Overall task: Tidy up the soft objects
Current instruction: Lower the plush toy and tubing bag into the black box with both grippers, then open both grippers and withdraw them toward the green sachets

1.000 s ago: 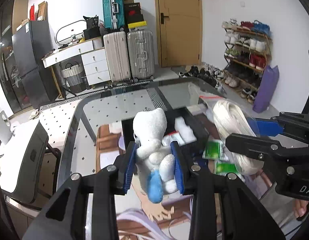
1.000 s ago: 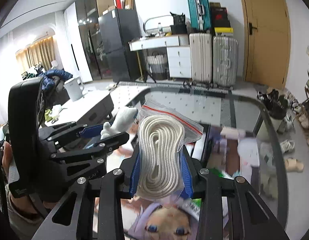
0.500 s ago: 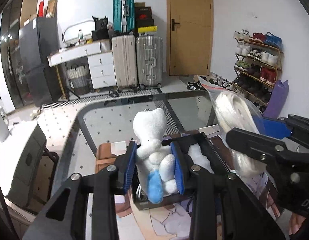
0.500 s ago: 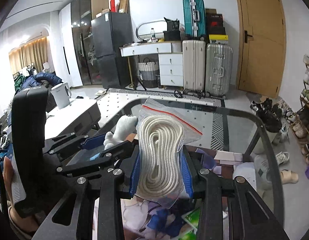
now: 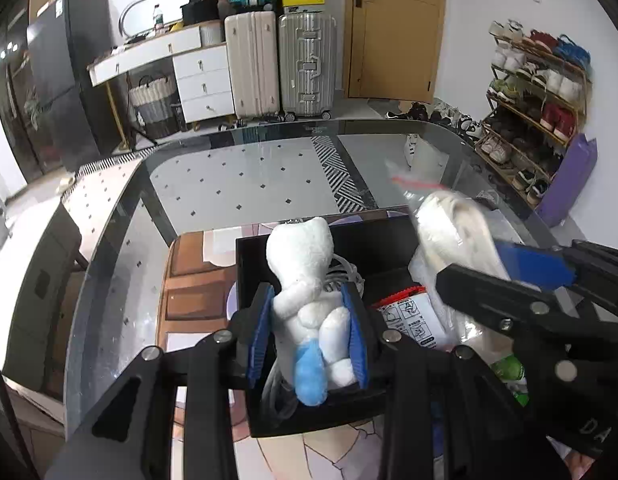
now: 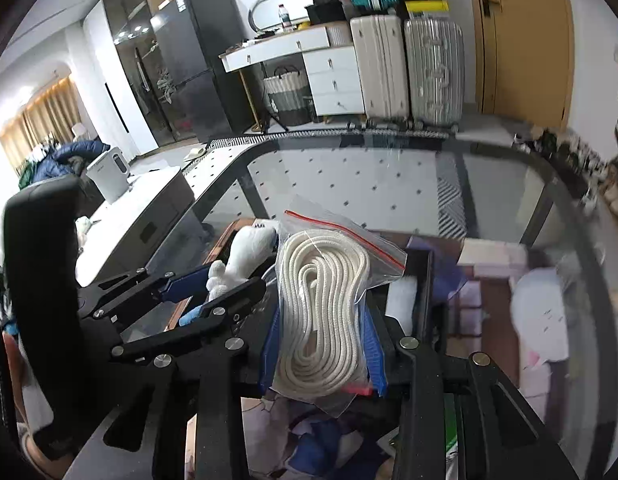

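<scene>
While left gripper (image 5: 307, 343) grips plush toy (image 5: 309, 292), right gripper (image 6: 323, 350) clamps bagged rope (image 6: 323, 316) — over black bin (image 5: 373, 240).

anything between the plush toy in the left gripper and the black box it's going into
Nothing visible blocks it. The plush toy, held in the left gripper, hangs over the open black box; a cable and packet already lie inside.

This is a lived-in home, an open living and entry area. A wooden door (image 5: 393, 32) stands beside an open shoe rack (image 5: 537, 92) crowded with trainers. Hard-shell suitcases, one cream (image 5: 251, 64) and one silver (image 5: 307, 62), are parked against the white wall next to a white desk with drawers (image 5: 177, 68) and a woven laundry basket (image 5: 153, 106). A tall black refrigerator (image 6: 197, 64) and gold curtains (image 6: 41, 120) show further back, and a glass-topped dining table (image 5: 249, 176) fills the foreground.
</scene>
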Demonstrator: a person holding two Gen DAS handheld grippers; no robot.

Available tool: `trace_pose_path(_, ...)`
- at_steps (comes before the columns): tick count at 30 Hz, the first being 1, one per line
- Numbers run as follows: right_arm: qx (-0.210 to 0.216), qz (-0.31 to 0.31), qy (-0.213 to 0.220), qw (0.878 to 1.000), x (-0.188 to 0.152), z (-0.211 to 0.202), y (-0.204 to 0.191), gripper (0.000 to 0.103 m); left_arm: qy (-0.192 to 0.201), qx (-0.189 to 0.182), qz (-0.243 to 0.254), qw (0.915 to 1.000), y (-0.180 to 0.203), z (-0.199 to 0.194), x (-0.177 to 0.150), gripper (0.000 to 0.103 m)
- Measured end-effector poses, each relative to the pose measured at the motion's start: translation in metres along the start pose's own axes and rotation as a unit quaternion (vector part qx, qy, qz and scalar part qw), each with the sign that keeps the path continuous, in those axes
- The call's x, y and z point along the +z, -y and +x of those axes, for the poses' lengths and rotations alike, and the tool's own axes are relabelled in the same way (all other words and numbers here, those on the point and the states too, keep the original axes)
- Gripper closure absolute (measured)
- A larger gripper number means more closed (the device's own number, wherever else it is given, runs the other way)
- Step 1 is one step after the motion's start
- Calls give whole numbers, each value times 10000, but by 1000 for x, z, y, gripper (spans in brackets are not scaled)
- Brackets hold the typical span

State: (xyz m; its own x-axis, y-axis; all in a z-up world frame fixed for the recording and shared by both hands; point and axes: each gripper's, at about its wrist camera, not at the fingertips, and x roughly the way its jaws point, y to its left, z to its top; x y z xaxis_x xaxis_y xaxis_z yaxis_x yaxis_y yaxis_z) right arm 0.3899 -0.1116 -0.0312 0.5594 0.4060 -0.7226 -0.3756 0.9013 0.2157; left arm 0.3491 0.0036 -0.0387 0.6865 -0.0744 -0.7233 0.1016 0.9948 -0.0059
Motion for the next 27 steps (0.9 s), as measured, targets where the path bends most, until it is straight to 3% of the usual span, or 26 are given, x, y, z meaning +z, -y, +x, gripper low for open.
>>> trace_pose_path(6, 260, 199, -223, 9992, -8, 10, 9, 61, -33, 153, 204, 9997, 10, -1, -4, 68)
trace_pose_path(8, 304, 208, -215, 9991, -9, 10, 10, 49, -118, 143, 143, 9997, 9, 1, -5, 67)
trace_pose_path(10, 352, 248, -226, 9988, -12, 7, 11, 45, -206, 81, 70, 9997, 8, 2, -7, 63)
trace_pose_path(12, 380, 255, -187, 9988, -13, 3, 12, 45, -167, 32, 90, 9998, 10, 0, -8, 43)
trace_pose_path(18, 456, 302, -59, 9985, -12, -20, 20, 45, -75, -11, -2, 10000, 8, -12, -4, 35)
trace_pose_path(21, 219, 237, 4, 9995, -17, -48, 29, 35, 84, 69, -57, 9999, 7, -27, -6, 21)
trace_pose_path(23, 92, 106, -22, 9999, -23, -60, 34, 30, 250, -21, -48, 9997, 7, -43, -10, 20)
trace_pose_path(27, -197, -26, -270, 9994, -45, -70, 50, 30, 323, -306, 86, 9990, 15, -70, -22, 19)
